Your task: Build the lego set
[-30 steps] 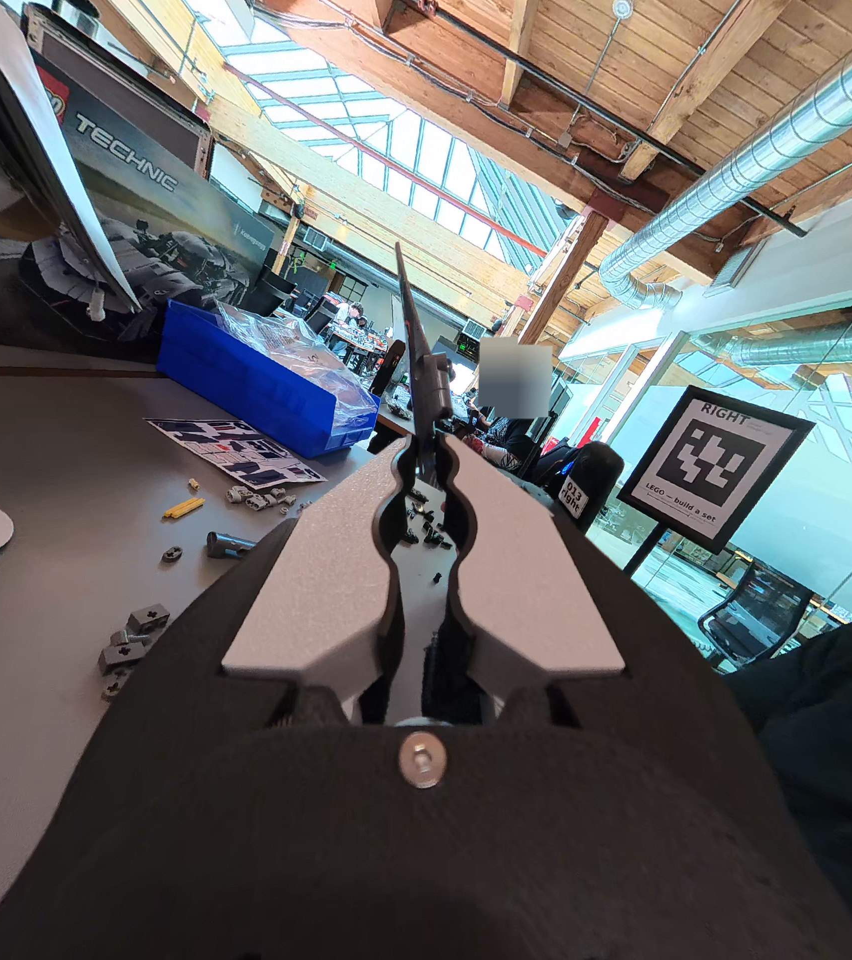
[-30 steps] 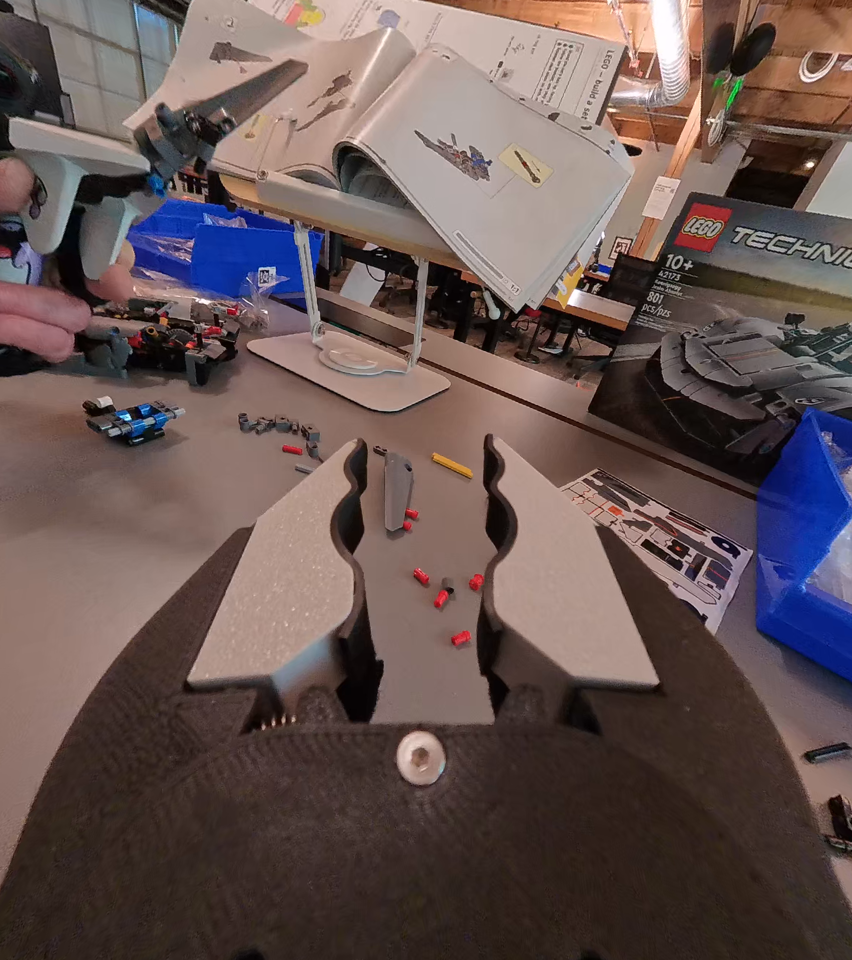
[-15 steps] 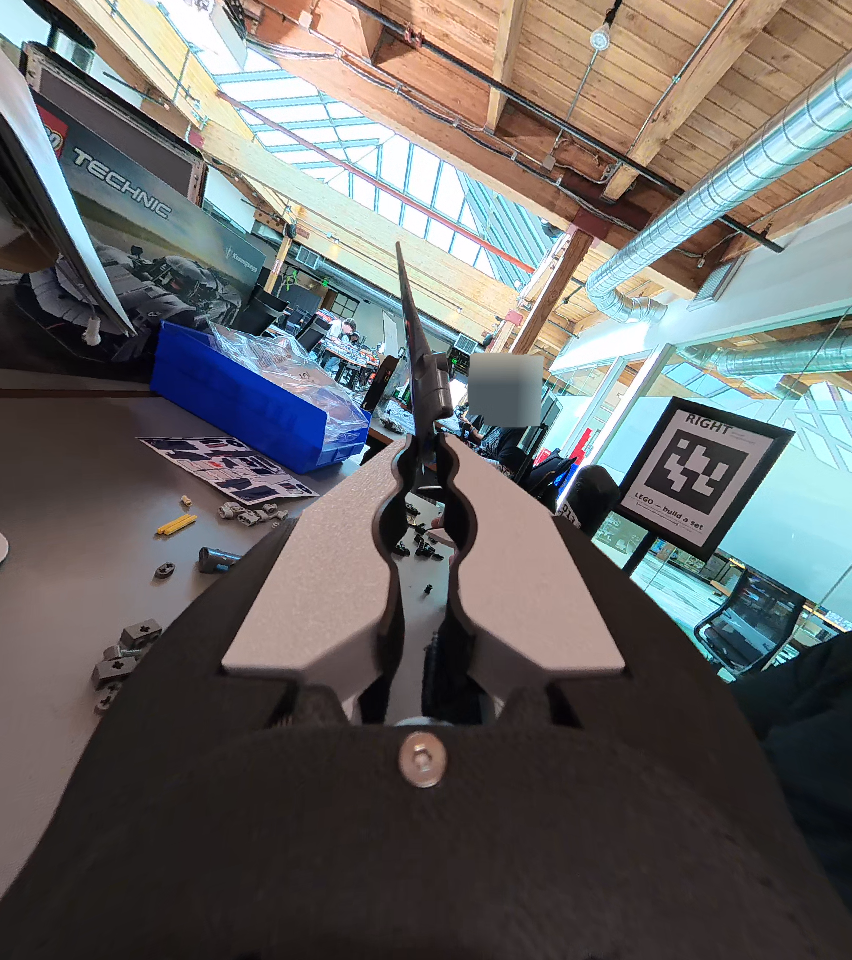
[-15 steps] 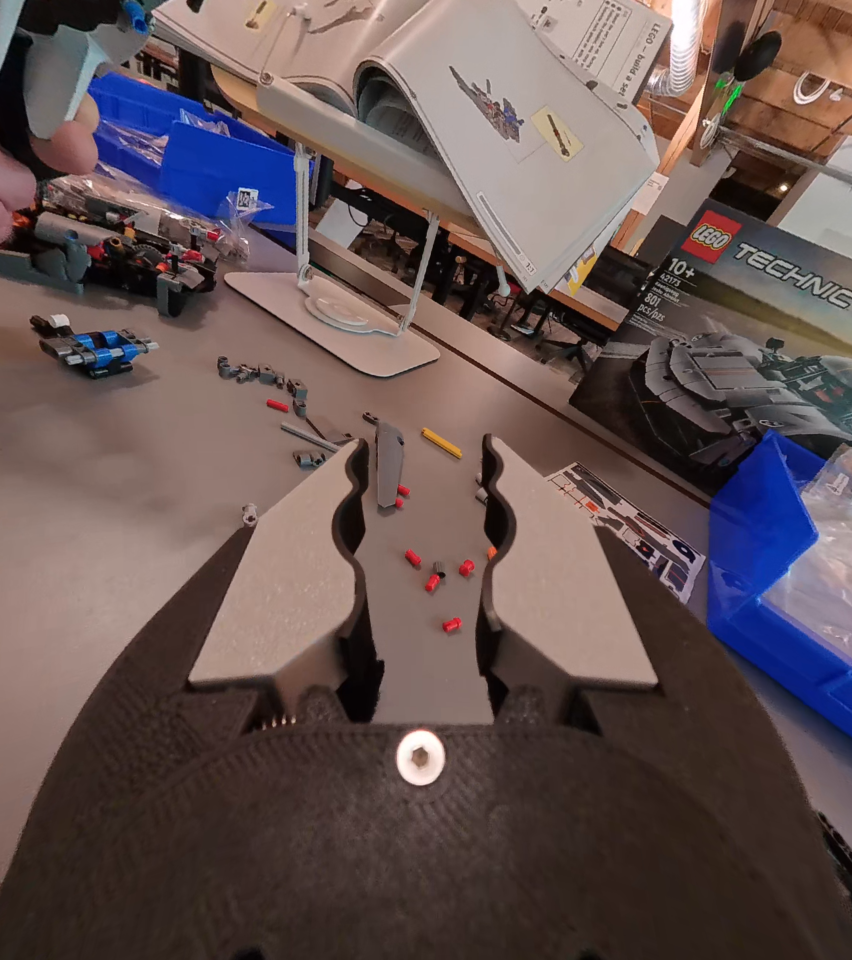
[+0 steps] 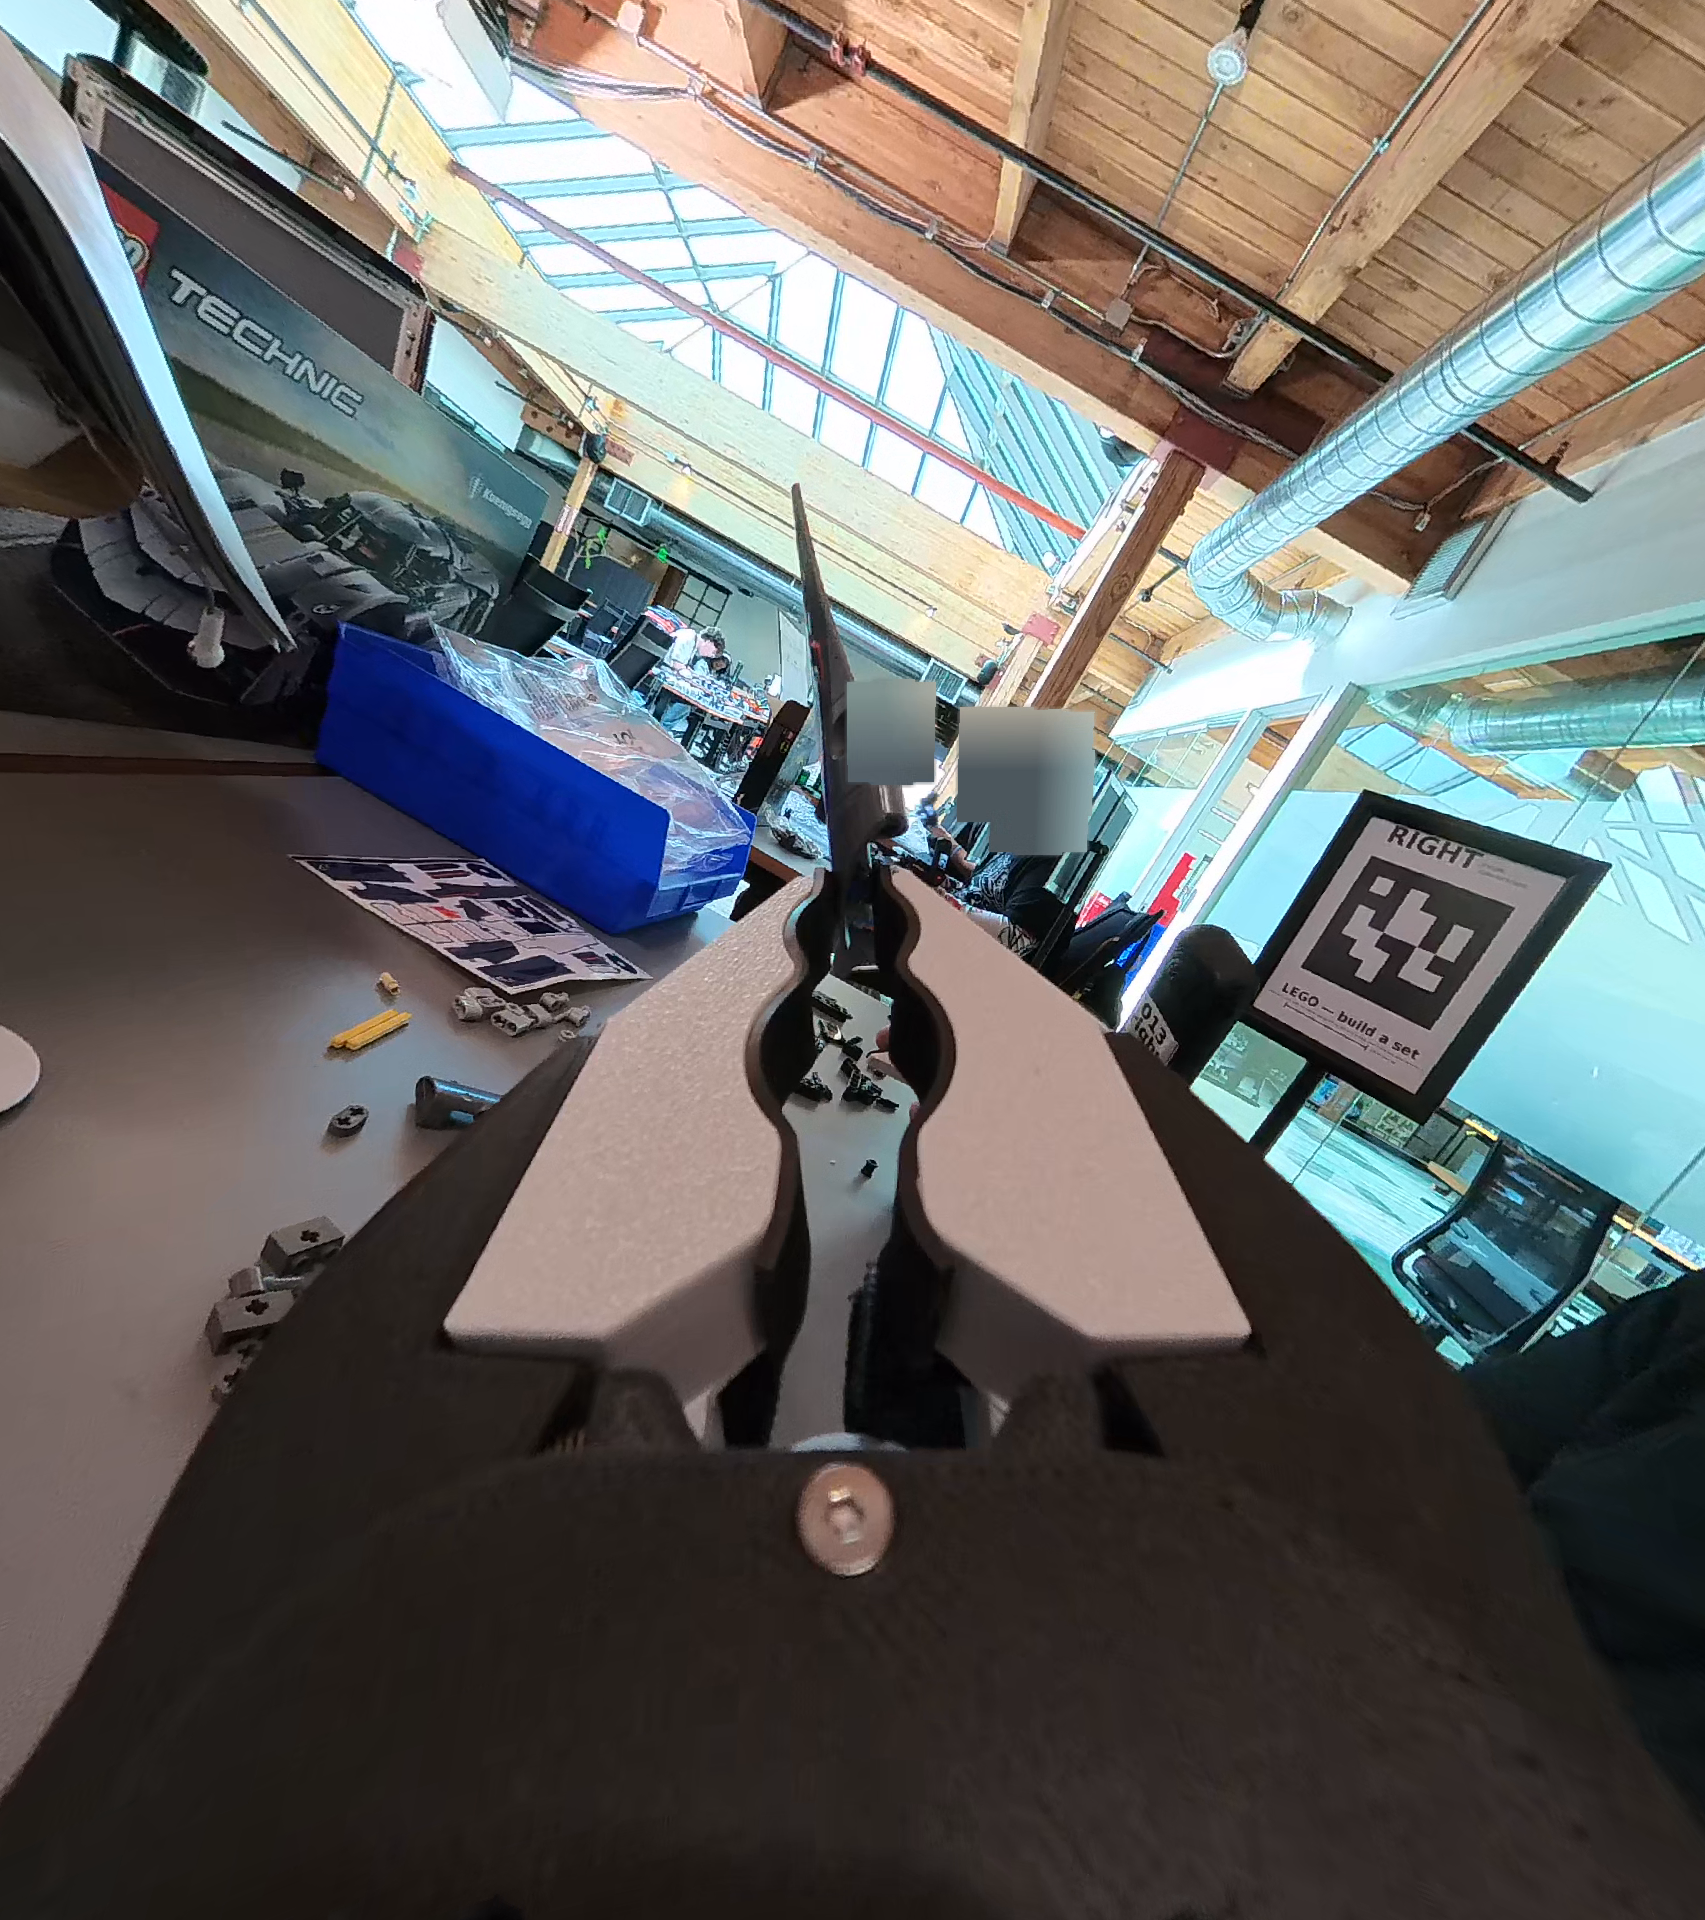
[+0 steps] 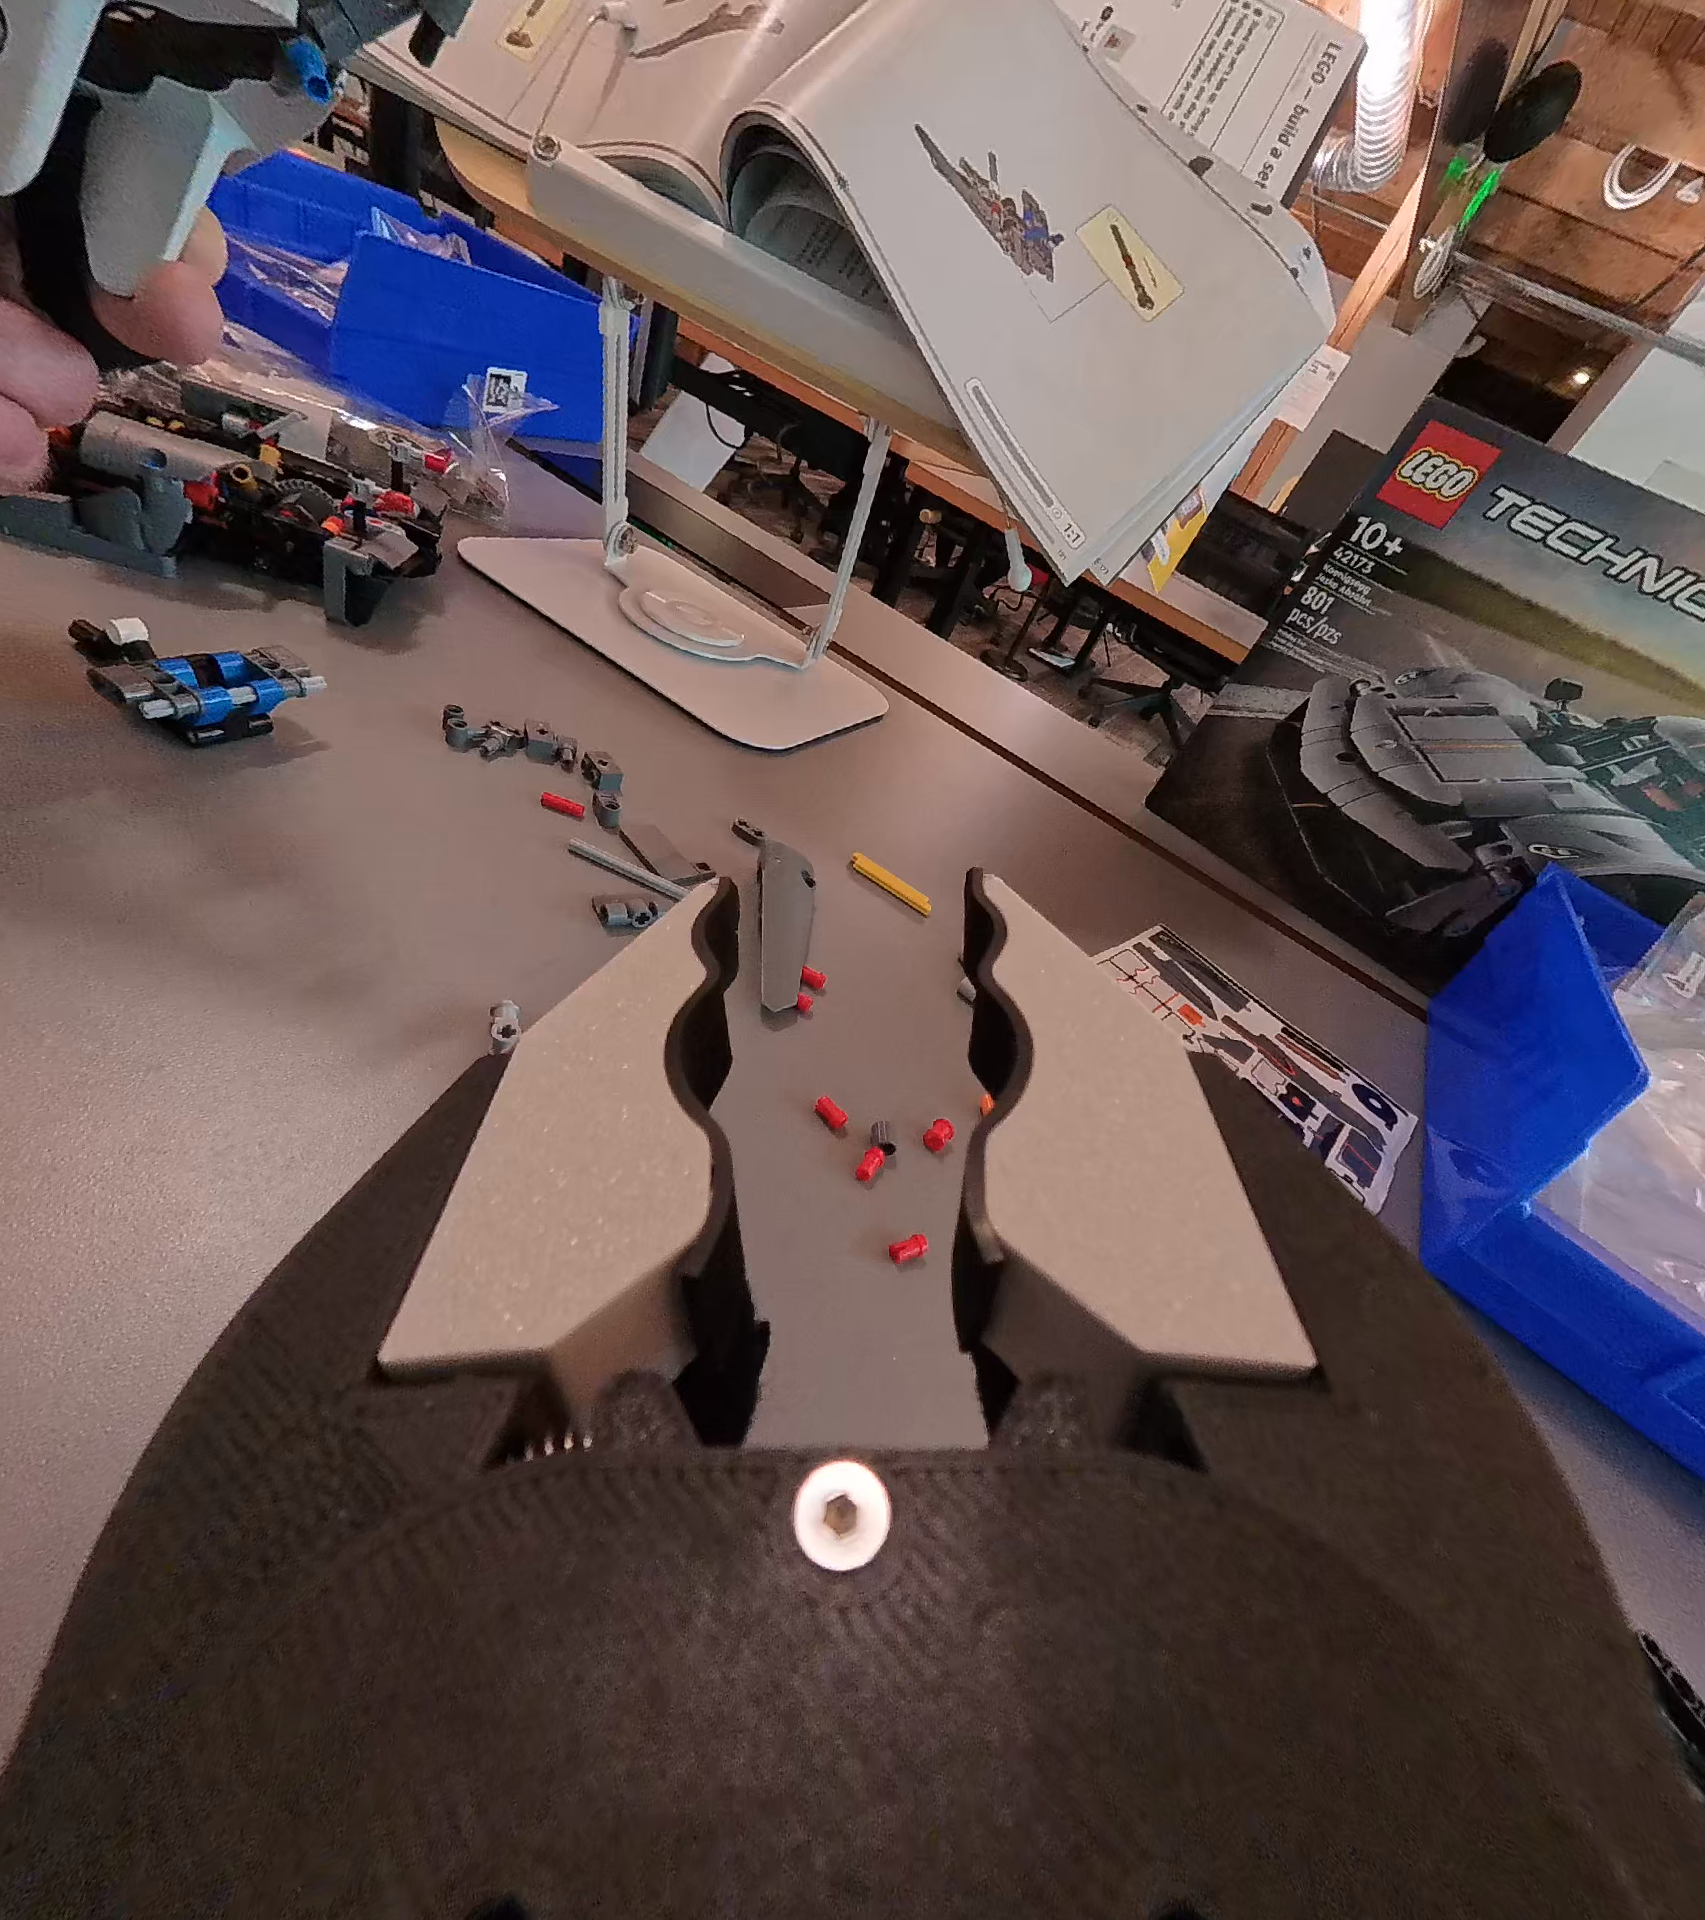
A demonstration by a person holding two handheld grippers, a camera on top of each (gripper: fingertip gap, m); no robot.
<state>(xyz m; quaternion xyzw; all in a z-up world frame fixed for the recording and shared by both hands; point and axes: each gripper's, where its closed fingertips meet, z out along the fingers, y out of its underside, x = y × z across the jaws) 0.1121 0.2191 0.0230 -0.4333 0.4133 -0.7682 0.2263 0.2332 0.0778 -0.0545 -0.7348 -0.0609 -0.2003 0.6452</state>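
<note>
Pinching a dark panel point(image 5: 832, 727), left gripper point(image 5: 853, 904) tilts above bare table edge point(image 5: 48, 935)

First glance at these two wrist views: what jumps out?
The left gripper is shut on a long dark blade-shaped piece that sticks up toward the ceiling. The right gripper is open low over the grey table, with small red pins scattered between its fingers. Behind them an open instruction booklet sits on a stand.
</note>
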